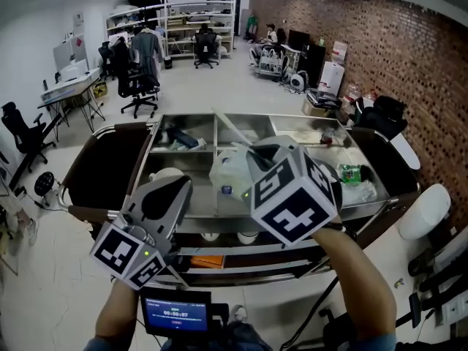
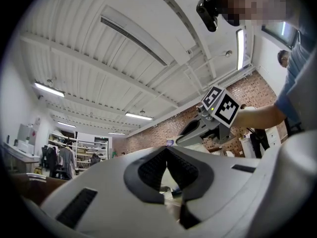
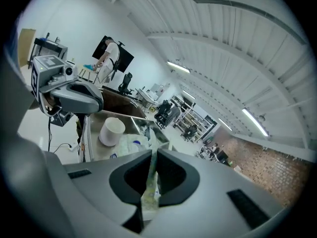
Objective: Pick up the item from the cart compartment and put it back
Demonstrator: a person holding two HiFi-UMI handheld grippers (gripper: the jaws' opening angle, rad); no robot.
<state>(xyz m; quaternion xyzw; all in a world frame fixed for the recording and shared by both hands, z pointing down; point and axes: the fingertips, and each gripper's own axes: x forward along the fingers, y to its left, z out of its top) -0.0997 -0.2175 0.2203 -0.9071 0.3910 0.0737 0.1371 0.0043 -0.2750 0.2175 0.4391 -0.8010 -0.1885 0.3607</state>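
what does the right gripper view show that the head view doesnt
Only the right gripper view: the right gripper with its jaws shut on a thin pale edge, apparently of the plastic bag. In the head view its marker cube hides that grip.
Only the head view: a green bottle in the right compartment of the cart, and a small screen below.
Both: the cart, the bag, the white cup and the left gripper.

Crumpled translucent white plastic bag (image 1: 228, 172) with blue mark; thin edge pinched in the closed right gripper (image 3: 151, 157), bulk over steel cart (image 1: 278, 117).
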